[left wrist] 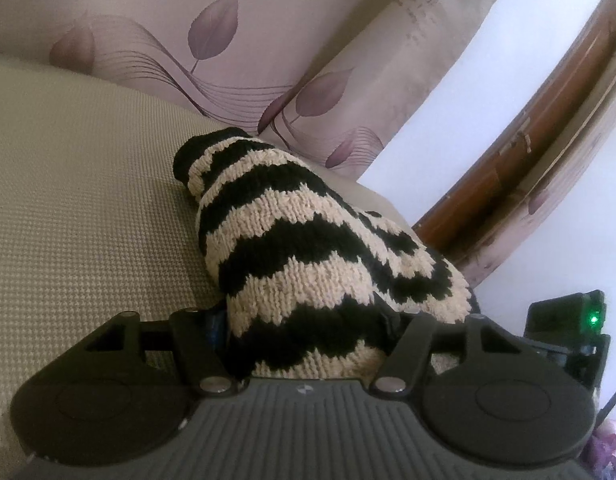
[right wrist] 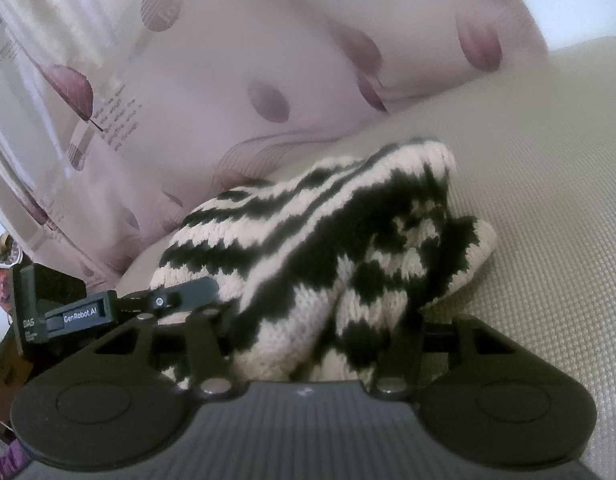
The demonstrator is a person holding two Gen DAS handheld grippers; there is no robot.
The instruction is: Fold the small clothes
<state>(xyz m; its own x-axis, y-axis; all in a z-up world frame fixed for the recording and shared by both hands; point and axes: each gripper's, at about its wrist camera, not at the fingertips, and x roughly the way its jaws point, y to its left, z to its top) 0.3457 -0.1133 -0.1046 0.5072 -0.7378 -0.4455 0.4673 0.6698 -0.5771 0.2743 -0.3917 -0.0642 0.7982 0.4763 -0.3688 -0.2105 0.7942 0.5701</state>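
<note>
Knitted wool is bunching between both sets of jaws: I am gripping the black-and-cream striped knit garment (left wrist: 308, 264) with my left gripper (left wrist: 308, 344) and right gripper (right wrist: 308, 344), each partly closed on it. It is stretching straight ahead from both claws, lifted over the beige woven cushion (left wrist: 75, 184), neither hand nearer.

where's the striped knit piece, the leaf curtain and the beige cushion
striped knit piece (left wrist: 308, 256), left wrist view, its middle stripes
leaf curtain (left wrist: 211, 28), left wrist view, a purple leaf
beige cushion (right wrist: 548, 208), right wrist view, bare woven surface
</note>
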